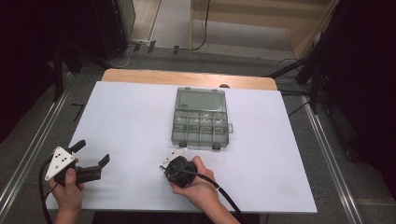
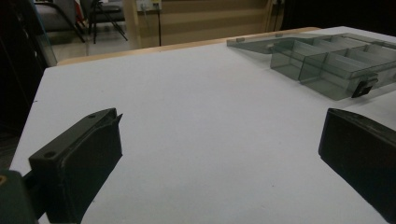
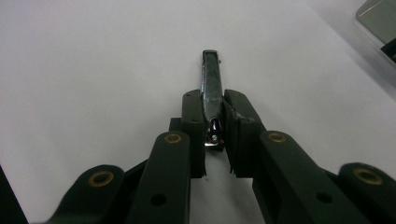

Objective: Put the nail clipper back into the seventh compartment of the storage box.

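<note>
Right gripper view, centre of the frame: the right gripper (image 3: 214, 122) has its jaws nearly closed on a nail clipper (image 3: 211, 86), a slim shiny metal piece that sticks forward out of the jaws toward the upper middle of the picture, above the white counter (image 3: 93, 70). The pads press on the clipper's near end alone, so most of its length hangs free ahead of the grip. That is the main risk as I judge it: a smooth, narrow metal body pinched close to one end could pivot or slide between the pads if the hand tilts or swings quickly, and it could drop onto the counter.

In the high view the right gripper (image 1: 173, 161) sits at lower centre, just below the grey compartment box (image 1: 201, 116), whose lid lies open toward the top of the frame. If the clipper is meant for one of the small compartments, the dividers are close together and a long piece brought in at a slant could catch on a wall or come to rest across two cells. The lower edge of the box, with its latches, also lies close to the gripper and might be nudged.

The left gripper (image 1: 91, 153), at lower left of the high view, has its jaws spread wide with nothing between them; in the left gripper view the box (image 2: 327, 60) sits at upper right, well away from them. With nothing steadying the light box, a bump could shift it.
</note>
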A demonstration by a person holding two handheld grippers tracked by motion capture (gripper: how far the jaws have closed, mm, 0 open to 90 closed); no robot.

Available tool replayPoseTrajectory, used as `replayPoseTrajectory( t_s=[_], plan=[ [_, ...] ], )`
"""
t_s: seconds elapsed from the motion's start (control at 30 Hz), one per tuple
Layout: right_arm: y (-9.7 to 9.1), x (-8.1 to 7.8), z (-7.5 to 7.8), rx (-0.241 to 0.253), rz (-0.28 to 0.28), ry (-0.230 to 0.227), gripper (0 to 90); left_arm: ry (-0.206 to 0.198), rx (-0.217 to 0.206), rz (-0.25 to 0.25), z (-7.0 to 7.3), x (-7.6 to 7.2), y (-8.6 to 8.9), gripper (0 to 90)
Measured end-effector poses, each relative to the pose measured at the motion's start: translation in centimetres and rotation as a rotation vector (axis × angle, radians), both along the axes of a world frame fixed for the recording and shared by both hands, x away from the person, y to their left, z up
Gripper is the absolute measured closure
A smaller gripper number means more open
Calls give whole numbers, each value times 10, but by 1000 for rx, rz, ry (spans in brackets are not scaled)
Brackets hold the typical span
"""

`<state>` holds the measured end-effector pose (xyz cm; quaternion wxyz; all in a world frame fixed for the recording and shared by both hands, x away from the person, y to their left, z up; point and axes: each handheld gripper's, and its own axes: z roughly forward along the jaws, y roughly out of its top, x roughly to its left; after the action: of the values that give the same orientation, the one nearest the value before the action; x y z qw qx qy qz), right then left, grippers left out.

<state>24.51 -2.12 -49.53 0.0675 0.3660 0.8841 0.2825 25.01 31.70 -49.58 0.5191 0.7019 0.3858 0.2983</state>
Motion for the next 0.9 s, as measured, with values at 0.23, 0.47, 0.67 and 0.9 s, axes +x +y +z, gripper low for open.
replayPoseTrajectory(
  t_s=[0.23, 0.47, 0.67, 0.9],
  plan=[
    [-11, 1, -3, 100, 22, 11, 815, 0, -1, 0, 0, 0, 0, 0],
    [-20, -1, 7, 153, 26, -41, 815, 1, -13, -1, 0, 0, 1, 0],
    [-29, 1, 15, 169, 23, -59, 815, 3, -31, -3, 0, 1, 4, 0],
    [-45, 6, 26, 200, 7, -87, 815, 4, -27, -3, 0, 1, 3, 0]
  ],
)
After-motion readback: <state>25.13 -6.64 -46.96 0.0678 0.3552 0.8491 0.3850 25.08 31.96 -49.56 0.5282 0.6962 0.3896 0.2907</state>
